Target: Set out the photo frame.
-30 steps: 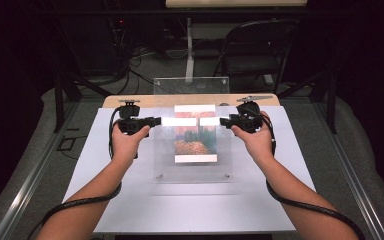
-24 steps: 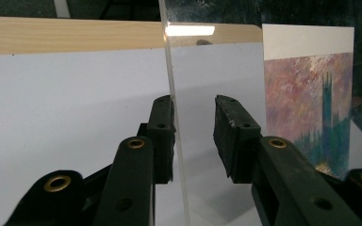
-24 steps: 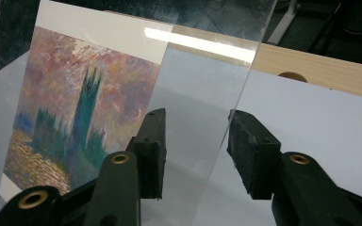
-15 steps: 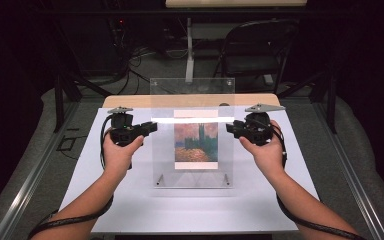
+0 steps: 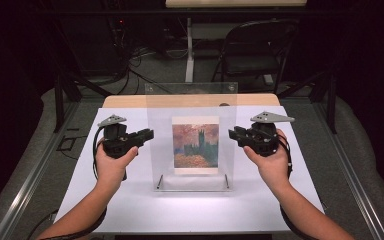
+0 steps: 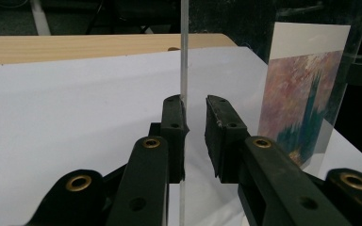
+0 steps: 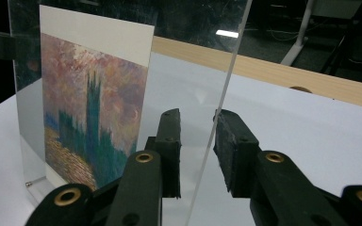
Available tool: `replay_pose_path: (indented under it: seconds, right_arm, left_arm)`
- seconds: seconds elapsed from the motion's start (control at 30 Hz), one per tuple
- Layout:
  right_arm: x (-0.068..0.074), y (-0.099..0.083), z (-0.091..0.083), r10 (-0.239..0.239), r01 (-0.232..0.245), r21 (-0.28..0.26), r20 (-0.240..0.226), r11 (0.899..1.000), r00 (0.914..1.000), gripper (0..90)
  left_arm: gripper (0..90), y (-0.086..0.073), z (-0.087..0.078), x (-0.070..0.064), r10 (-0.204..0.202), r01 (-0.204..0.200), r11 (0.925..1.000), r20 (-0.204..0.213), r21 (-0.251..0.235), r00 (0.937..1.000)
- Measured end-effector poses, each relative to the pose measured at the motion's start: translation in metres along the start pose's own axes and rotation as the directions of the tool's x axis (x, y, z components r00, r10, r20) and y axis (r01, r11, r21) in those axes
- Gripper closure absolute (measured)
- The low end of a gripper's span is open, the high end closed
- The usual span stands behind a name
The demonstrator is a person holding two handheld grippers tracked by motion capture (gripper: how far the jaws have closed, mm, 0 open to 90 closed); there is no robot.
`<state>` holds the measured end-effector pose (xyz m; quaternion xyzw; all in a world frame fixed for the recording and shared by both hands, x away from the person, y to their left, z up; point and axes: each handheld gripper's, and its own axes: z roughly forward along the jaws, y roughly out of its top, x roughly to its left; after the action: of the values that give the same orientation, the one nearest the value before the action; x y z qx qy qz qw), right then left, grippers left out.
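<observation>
Standing the acrylic panel (image 5: 192, 135) upright now vs tilted a sec ago; L gripper (image 5: 147, 134) & R gripper (image 5: 232, 134) jaws spread, straddling its side edges, not pinching; frame w/ print (image 5: 196, 146) resting mid-table (image 5: 130, 210).

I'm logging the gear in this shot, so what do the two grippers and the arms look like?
Both the left gripper and the right gripper are black, each topped by a grey three-cornered plate. Their fingers are thick black blocks on arms with brass-ringed holes. A black cable trails from each. The forearms are bare, with no sleeves showing.
</observation>
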<state>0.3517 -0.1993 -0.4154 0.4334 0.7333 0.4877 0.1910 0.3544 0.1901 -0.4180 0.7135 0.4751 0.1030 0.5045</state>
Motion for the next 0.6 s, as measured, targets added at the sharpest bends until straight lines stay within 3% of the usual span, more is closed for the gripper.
replay_pose_path:
  seconds: [0.37,0.6]
  right_arm:
    - [0.001,-0.011,-0.013,0.048,-0.05,-0.032,-0.069,0.998,0.9965,73.3]
    - [0.003,-0.022,-0.02,0.048,-0.054,-0.051,-0.114,0.997,0.9923,71.3]
  left_arm:
    - [77.5,-0.01,-0.013,-0.004,0.043,-0.043,0.9991,0.04,-0.009,0.9983]
    - [75.1,-0.02,-0.019,-0.008,0.081,-0.079,0.9966,0.07,-0.024,0.9943]
